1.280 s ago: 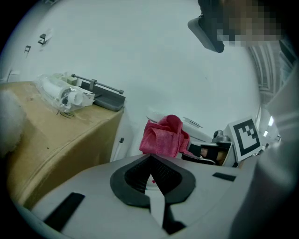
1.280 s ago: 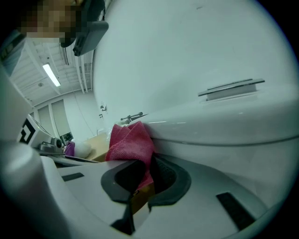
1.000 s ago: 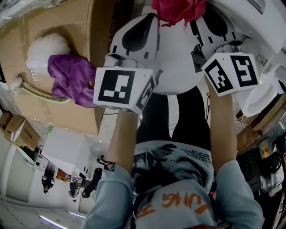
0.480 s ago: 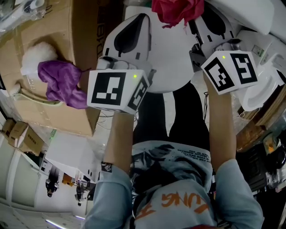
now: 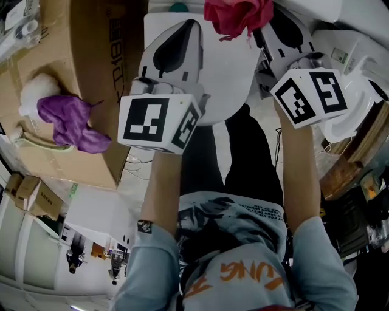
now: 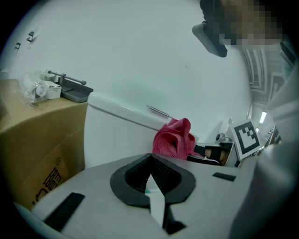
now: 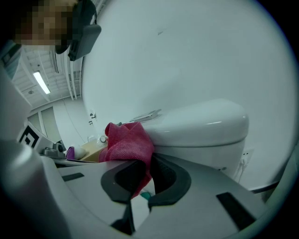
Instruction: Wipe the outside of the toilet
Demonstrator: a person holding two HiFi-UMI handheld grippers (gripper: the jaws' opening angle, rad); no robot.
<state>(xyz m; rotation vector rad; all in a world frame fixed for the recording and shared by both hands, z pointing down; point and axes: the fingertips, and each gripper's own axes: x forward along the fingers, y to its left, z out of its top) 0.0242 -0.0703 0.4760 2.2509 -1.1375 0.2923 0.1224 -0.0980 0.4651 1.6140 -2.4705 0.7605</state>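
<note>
The white toilet (image 5: 228, 79) lies ahead of both grippers; its tank (image 7: 201, 123) fills the right gripper view and shows as tank (image 6: 117, 128) in the left gripper view. A red cloth (image 5: 237, 15) hangs bunched at the tips of my right gripper (image 5: 260, 25), which is shut on it. In that gripper's own view the red cloth (image 7: 126, 142) runs down between the jaws of the right gripper (image 7: 145, 163). My left gripper (image 5: 182, 36) is held beside it over the lid. Its jaws meet with nothing between them, seen as left gripper (image 6: 150, 158), and the red cloth (image 6: 175, 137) sits just beyond.
A cardboard box (image 5: 91, 67) stands to the left, with a purple cloth (image 5: 67, 121) and a white fluffy thing (image 5: 33, 91) on it. More white ceramic pieces (image 5: 352, 121) lie at the right. The person's legs and torso fill the lower middle.
In the head view the cardboard box and purple cloth have slid left and down. The left gripper has shifted slightly left. The right gripper still holds the red cloth by the toilet.
</note>
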